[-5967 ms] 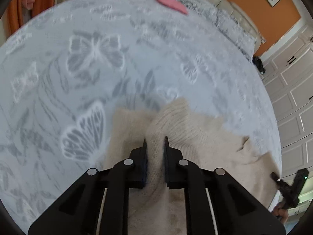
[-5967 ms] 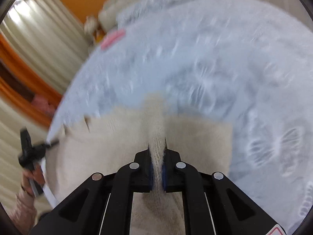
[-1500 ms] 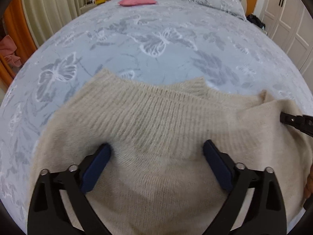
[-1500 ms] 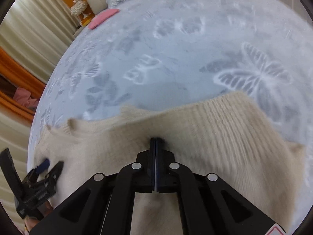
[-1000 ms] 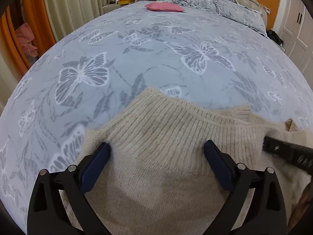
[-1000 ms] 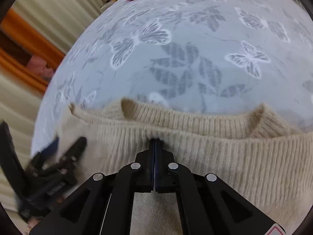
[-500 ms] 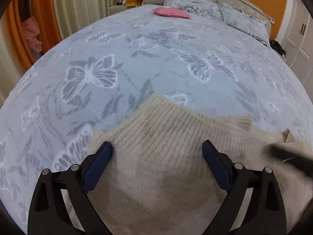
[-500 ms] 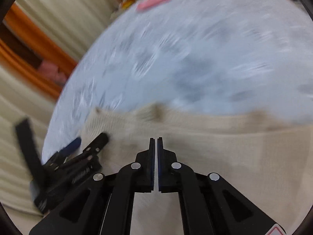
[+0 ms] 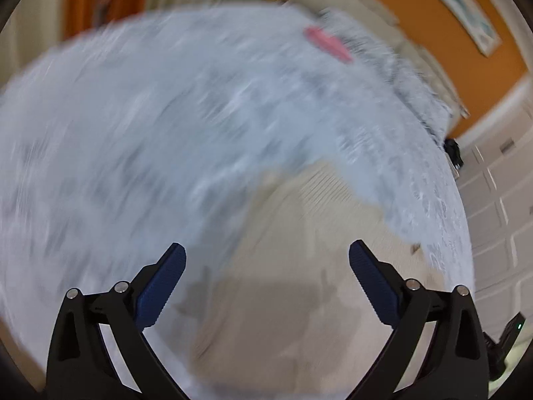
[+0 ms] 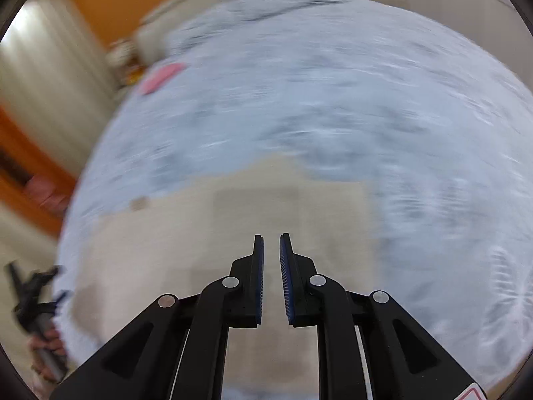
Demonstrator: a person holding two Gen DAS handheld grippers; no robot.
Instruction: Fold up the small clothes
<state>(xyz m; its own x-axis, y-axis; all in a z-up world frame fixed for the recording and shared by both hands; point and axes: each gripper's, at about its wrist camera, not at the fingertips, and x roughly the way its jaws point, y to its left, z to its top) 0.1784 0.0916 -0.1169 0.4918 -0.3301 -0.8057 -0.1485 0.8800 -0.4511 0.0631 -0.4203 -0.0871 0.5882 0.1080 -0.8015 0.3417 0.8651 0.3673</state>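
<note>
Your left tongs (image 9: 266, 260) stand spread wide, jaws opening, with nothing between the pads; the beige sweater (image 9: 299, 283) lies flat on the bed (image 9: 133, 133) beneath them, filling the lower middle of the left wrist frame. Your right tongs (image 10: 271, 260) show a narrow gap, jaws opening, empty, above the same sweater (image 10: 233, 220) at lower centre. A pink item (image 10: 160, 76) lies blurred at upper left.

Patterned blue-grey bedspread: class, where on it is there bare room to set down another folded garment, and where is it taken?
Free: the wide stretch of patterned blue-grey bedspread between the cream knitted sweater and the flat pink item near the pillows. Crowded: the near edge, where the sweater lies under both grippers.
</note>
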